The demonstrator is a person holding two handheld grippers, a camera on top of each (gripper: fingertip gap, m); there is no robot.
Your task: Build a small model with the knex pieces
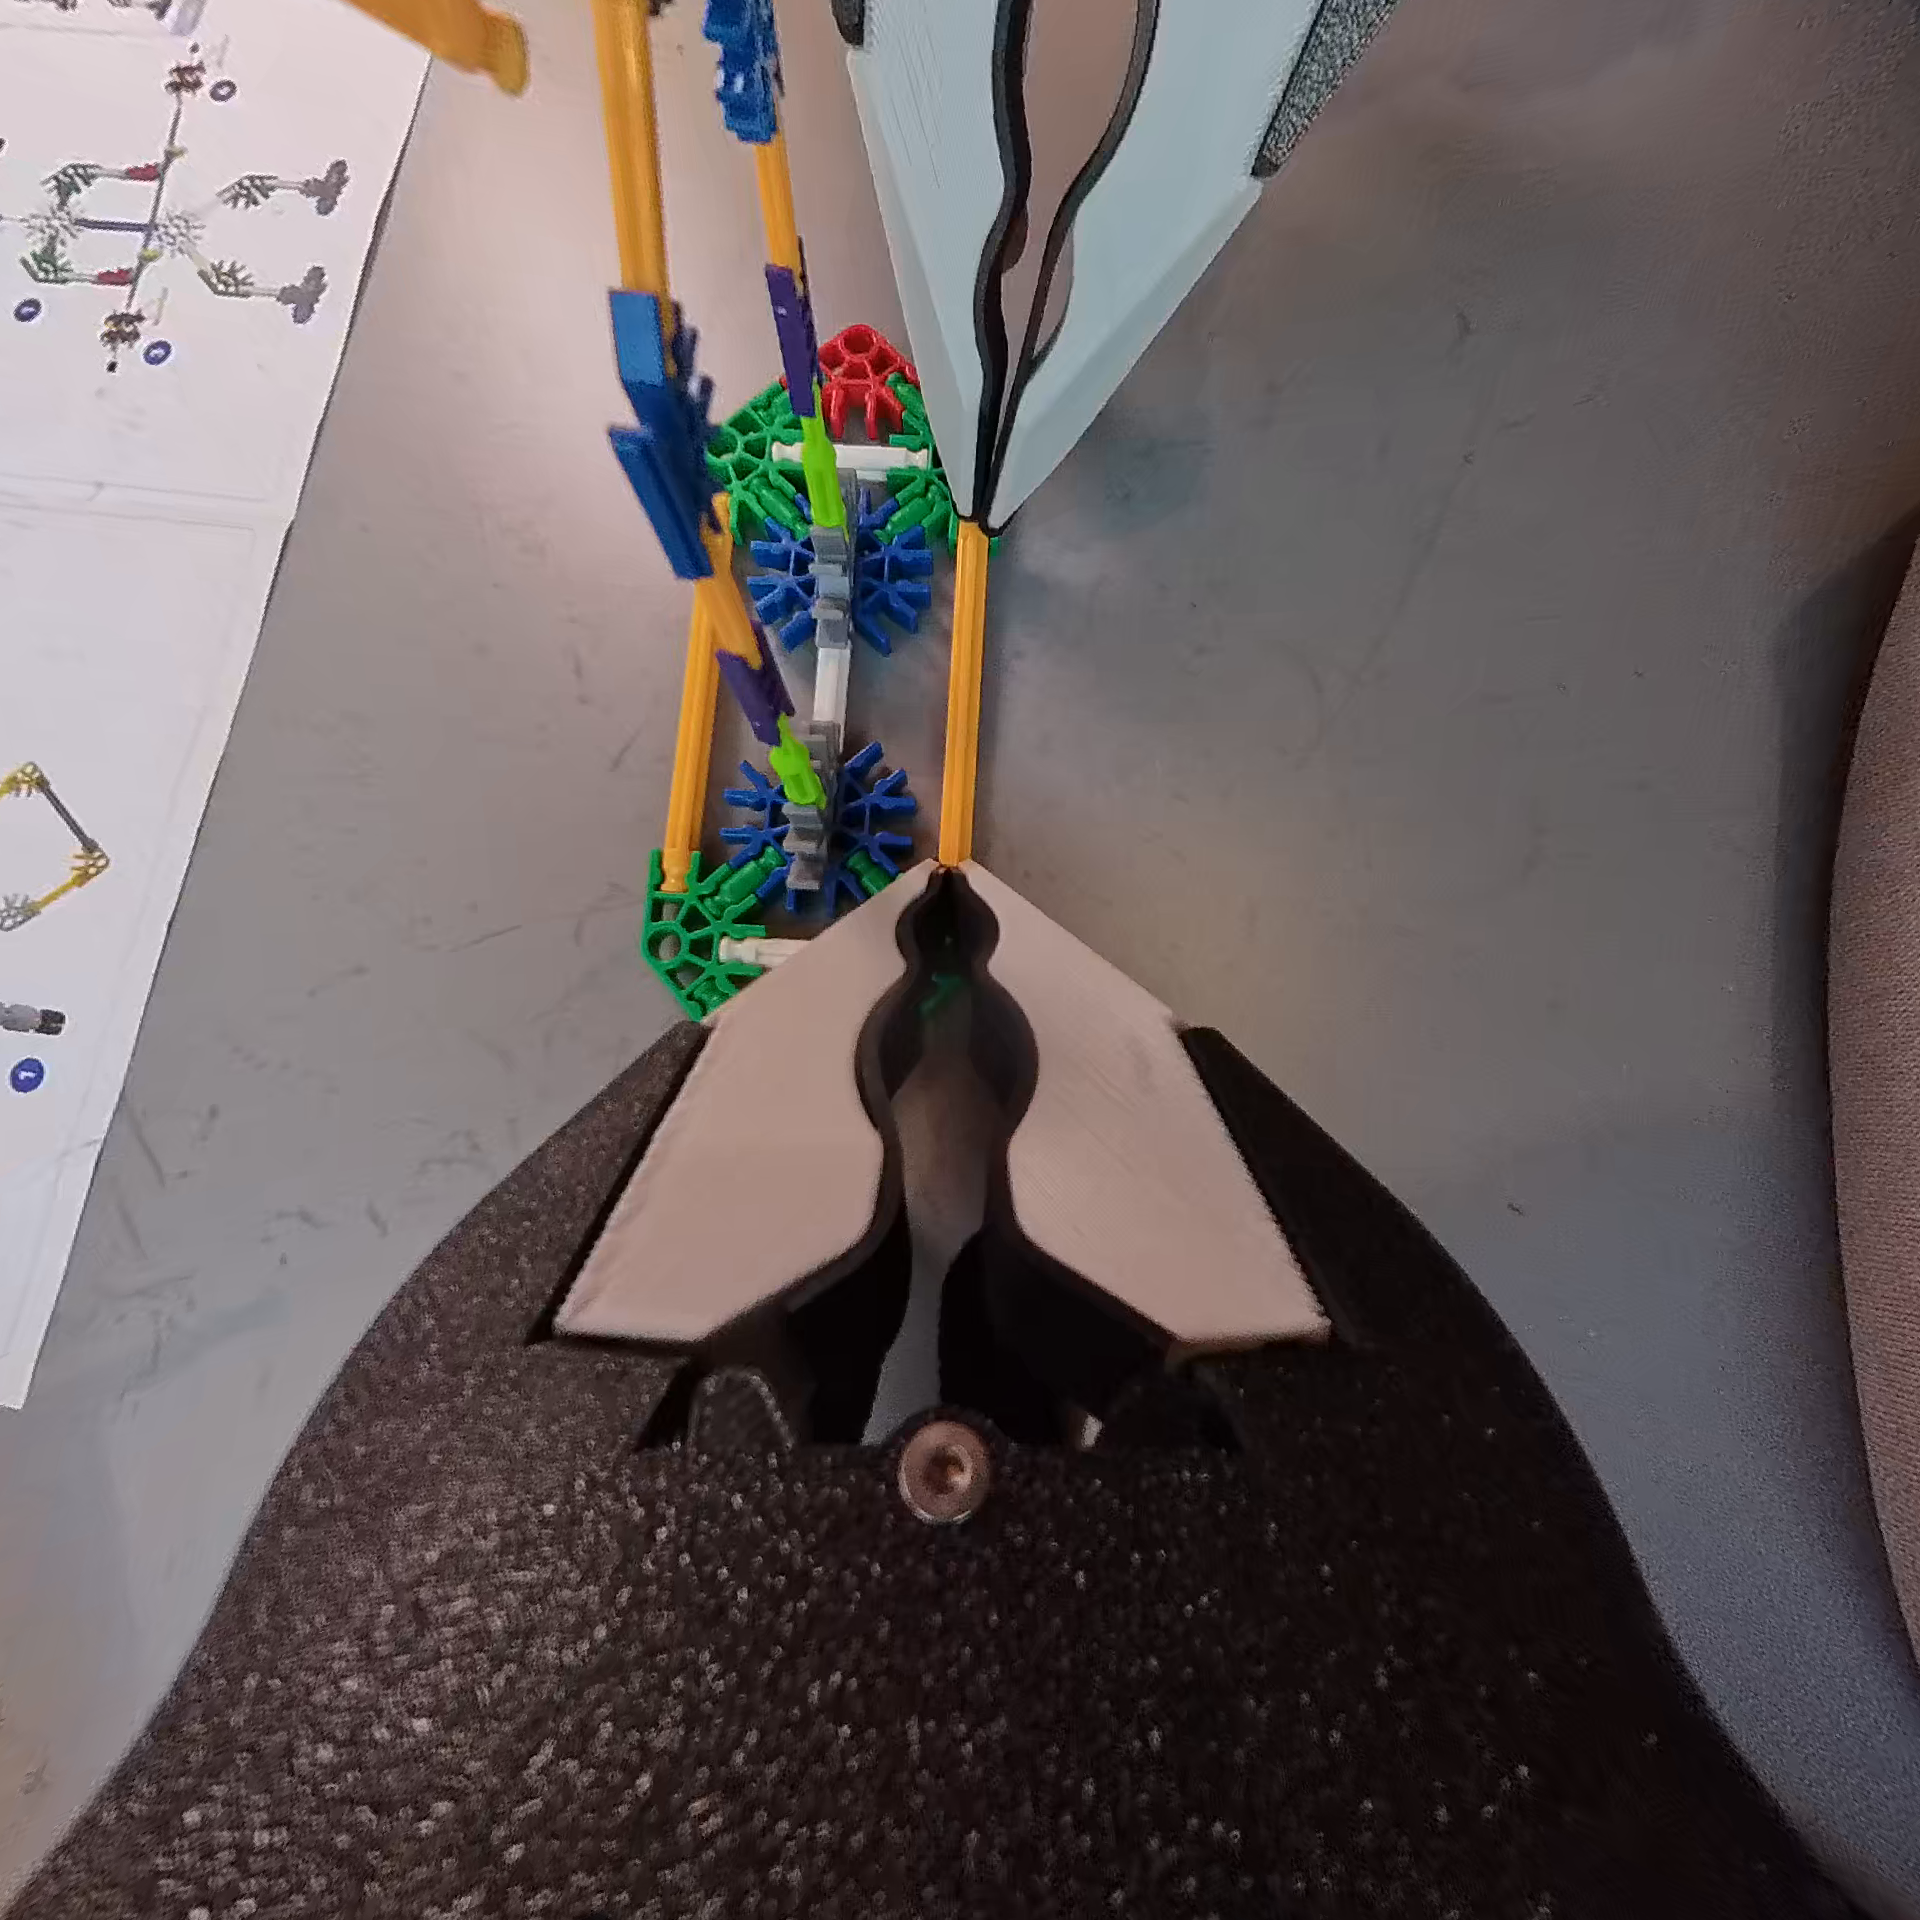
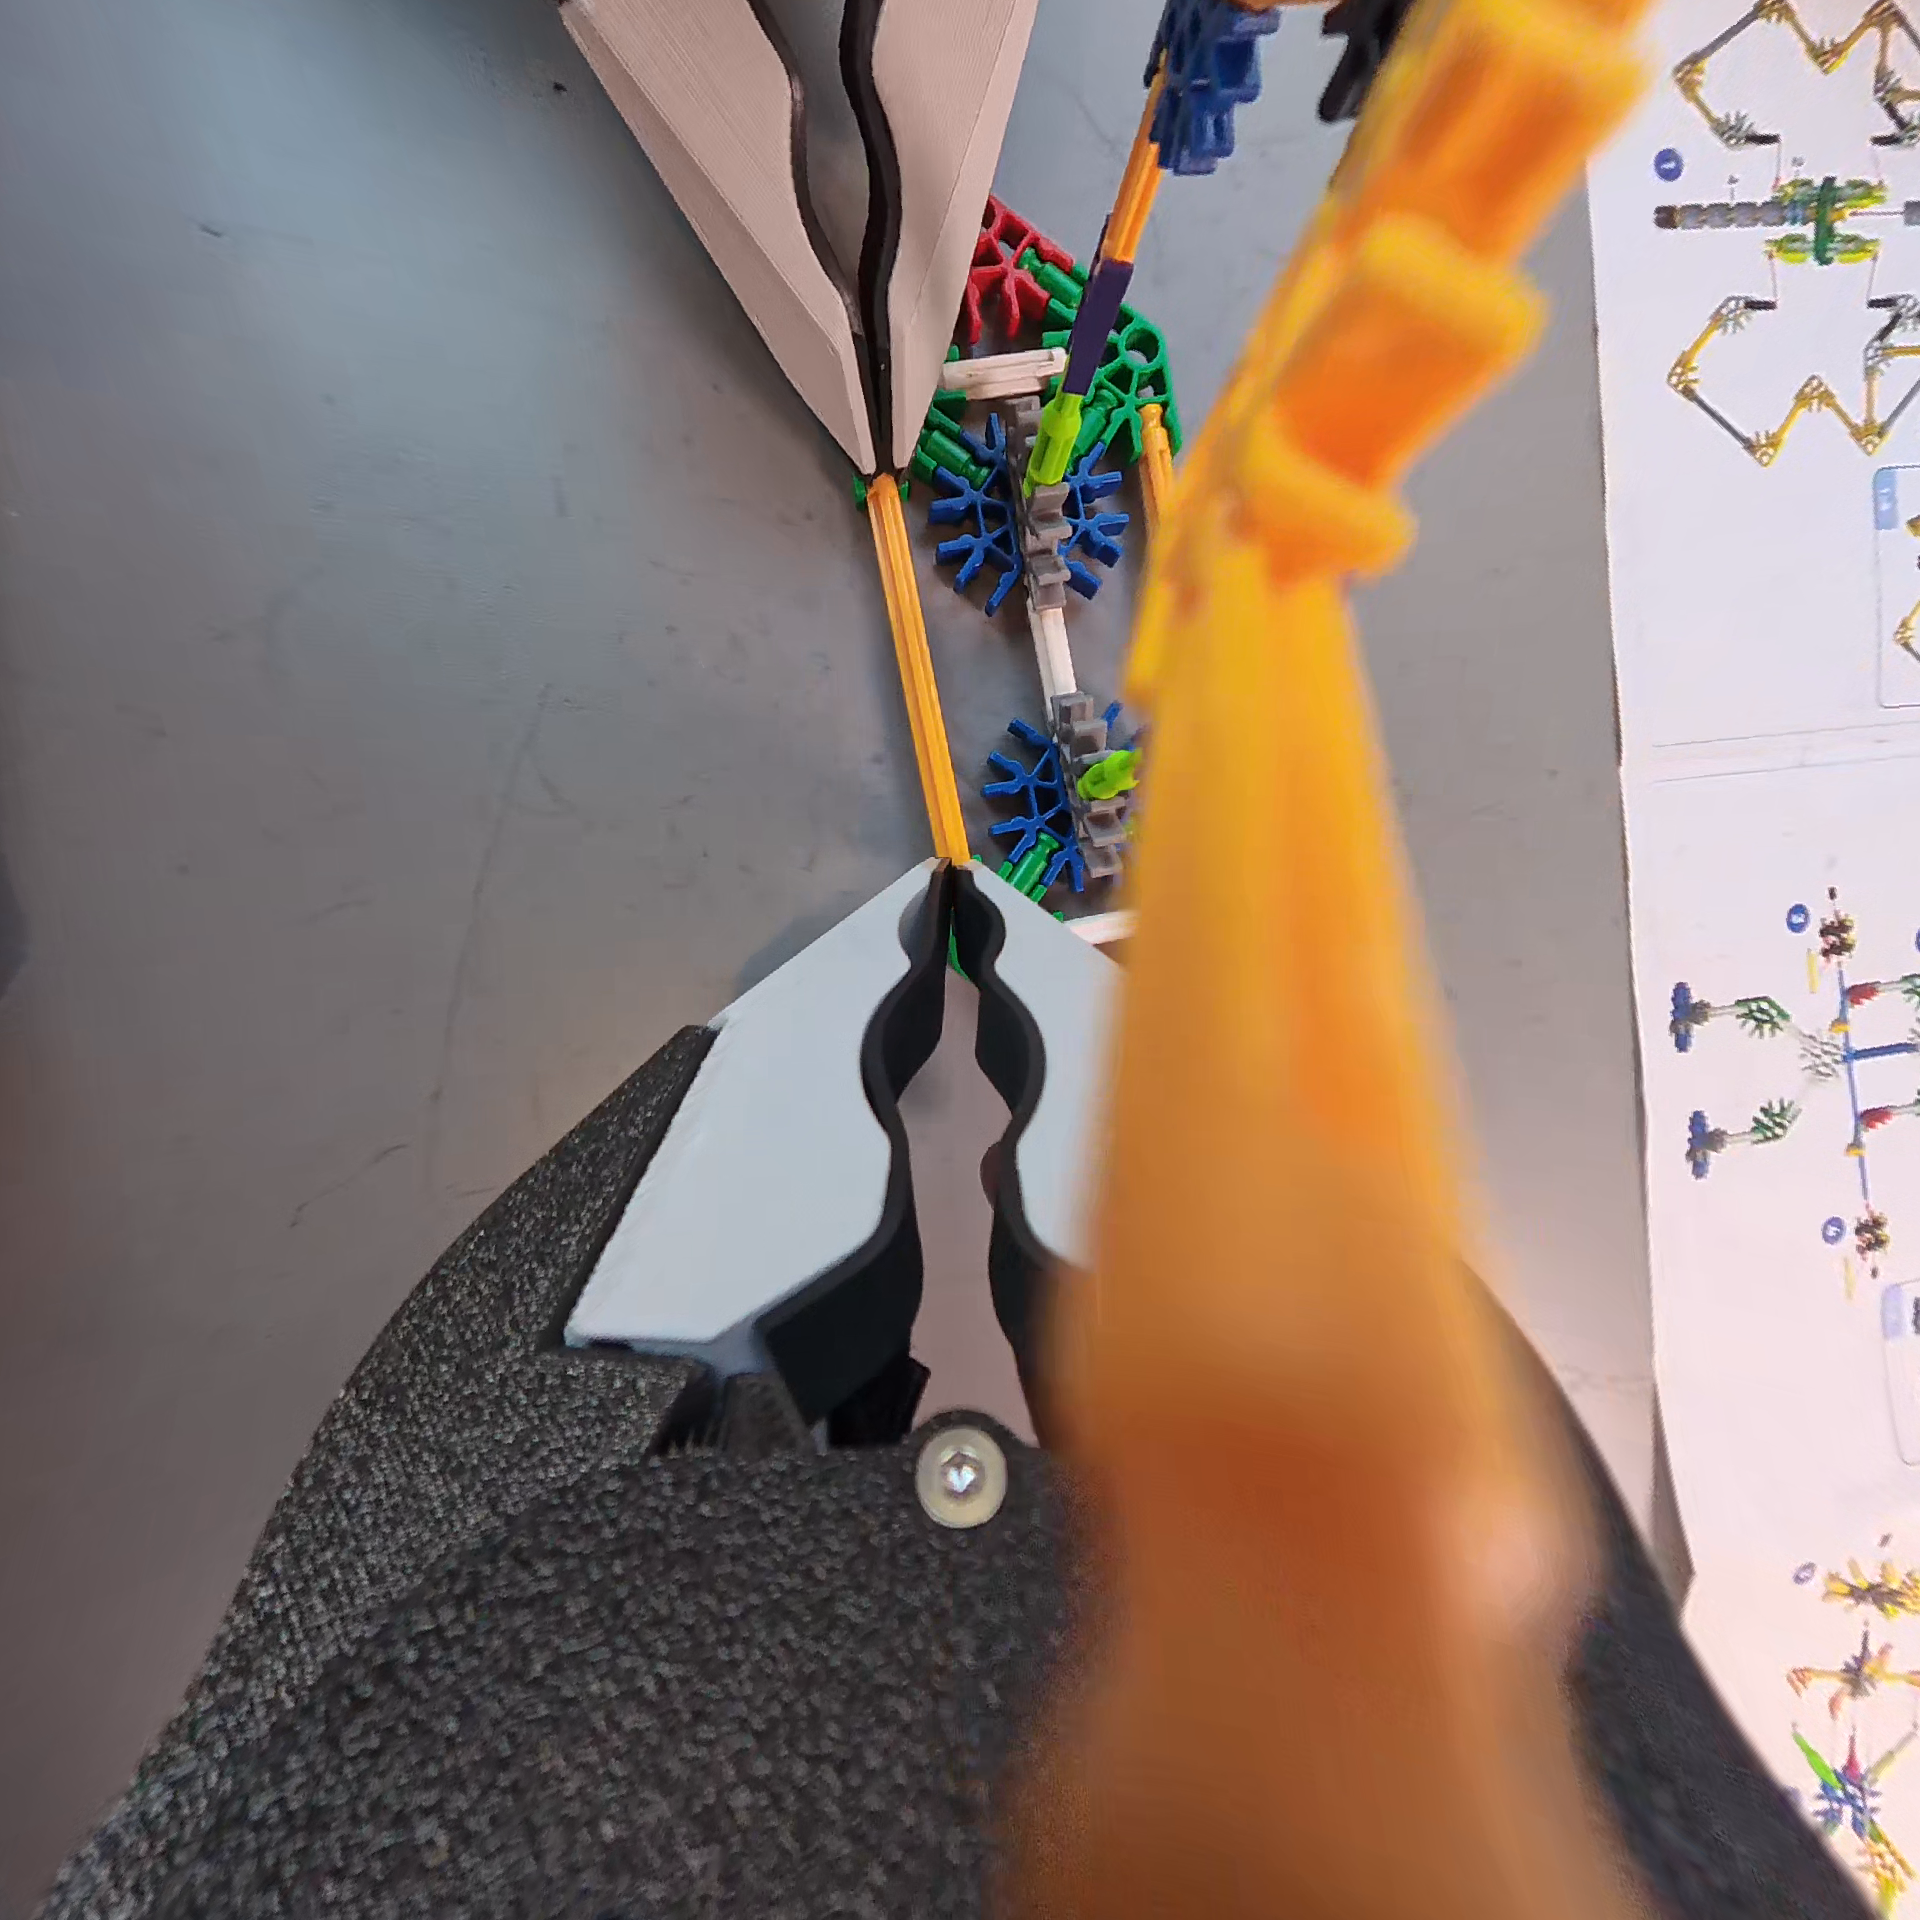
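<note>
A toy model of rods and connectors (image 1: pixel 831 592) lies on the grey table, with green, blue, red and purple connectors, grey gears and white rods. A yellow rod (image 1: pixel 961 696) forms its right side. My left gripper (image 1: pixel 945 871), with tan fingers, is shut on the rod's near end. My right gripper (image 1: pixel 977 514), with pale blue fingers, is shut on its far end. In the right wrist view the right gripper (image 2: pixel 951 868) pinches the same yellow rod (image 2: pixel 914 665) opposite the left gripper (image 2: pixel 881 468). The model (image 2: pixel 1039 540) lies just right of the rod.
A printed instruction sheet (image 1: pixel 156 520) lies on the table beside the model and also shows in the right wrist view (image 2: pixel 1766 727). A blurred orange-yellow part (image 2: pixel 1299 935) stands close to the right camera and hides part of the model. A brown padded edge (image 1: pixel 1881 935) borders the table. Some 8 cm of space lies between my two pairs of fingers.
</note>
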